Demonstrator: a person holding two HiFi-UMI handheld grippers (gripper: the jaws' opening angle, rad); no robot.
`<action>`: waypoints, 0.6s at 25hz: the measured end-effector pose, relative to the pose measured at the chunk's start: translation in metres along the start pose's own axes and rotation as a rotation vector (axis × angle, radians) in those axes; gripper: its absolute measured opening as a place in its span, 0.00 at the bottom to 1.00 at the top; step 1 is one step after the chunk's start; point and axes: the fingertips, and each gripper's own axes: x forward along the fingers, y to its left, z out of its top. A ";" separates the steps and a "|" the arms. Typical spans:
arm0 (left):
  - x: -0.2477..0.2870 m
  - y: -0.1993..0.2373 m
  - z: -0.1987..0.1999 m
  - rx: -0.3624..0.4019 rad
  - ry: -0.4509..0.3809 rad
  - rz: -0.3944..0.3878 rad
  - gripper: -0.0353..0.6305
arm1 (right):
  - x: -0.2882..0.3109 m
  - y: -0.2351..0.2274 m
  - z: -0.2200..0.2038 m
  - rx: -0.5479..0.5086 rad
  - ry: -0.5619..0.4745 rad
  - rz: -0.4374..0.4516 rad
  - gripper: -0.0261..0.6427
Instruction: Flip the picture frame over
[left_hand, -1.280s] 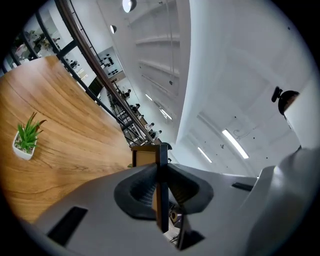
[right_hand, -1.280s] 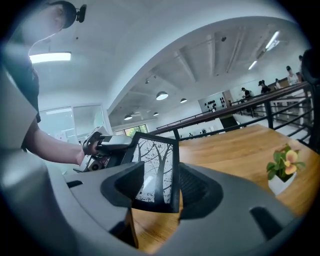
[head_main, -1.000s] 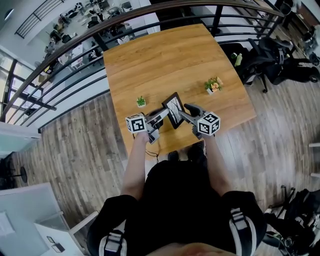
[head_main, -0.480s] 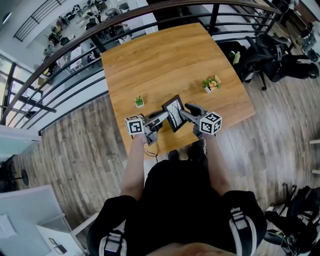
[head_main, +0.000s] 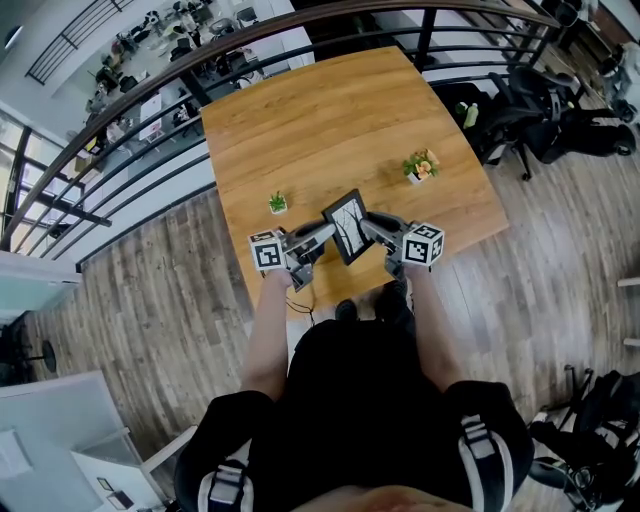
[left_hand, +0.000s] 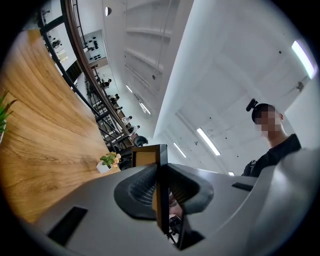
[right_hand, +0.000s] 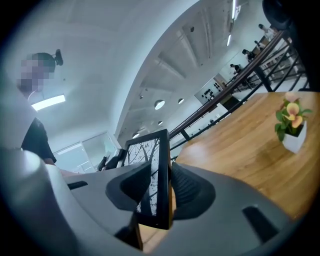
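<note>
A black picture frame (head_main: 348, 224) with a tree print is held off the wooden table (head_main: 330, 110), near its front edge. My left gripper (head_main: 325, 233) is shut on the frame's left edge. In the left gripper view the frame (left_hand: 161, 160) stands edge-on between the ribbed pads of that gripper (left_hand: 161, 187). My right gripper (head_main: 372, 222) holds the opposite edge. Its jaws have just been closing with the frame between them. In the right gripper view both pads of that gripper (right_hand: 161, 192) press on the frame (right_hand: 150, 165), whose print faces left.
A small green plant (head_main: 278, 203) stands left of the frame and a flower pot (head_main: 421, 166) to its right, also in the gripper views (left_hand: 109, 162) (right_hand: 291, 126). A dark railing (head_main: 150, 95) curves round the table's far side. Office chairs (head_main: 560, 120) stand at right.
The right gripper's jaws have narrowed onto the frame's right edge. The frame and the left gripper have lifted slightly. The frame stays between both grippers.
</note>
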 end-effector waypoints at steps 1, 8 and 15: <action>0.000 0.000 0.000 -0.001 0.000 0.001 0.17 | -0.001 0.000 0.000 0.003 0.000 -0.002 0.24; -0.003 0.015 -0.004 -0.020 -0.014 0.048 0.17 | -0.007 -0.007 -0.002 -0.011 -0.020 -0.076 0.20; -0.006 0.033 -0.008 -0.041 -0.011 0.130 0.17 | -0.011 -0.012 -0.003 -0.031 -0.028 -0.157 0.18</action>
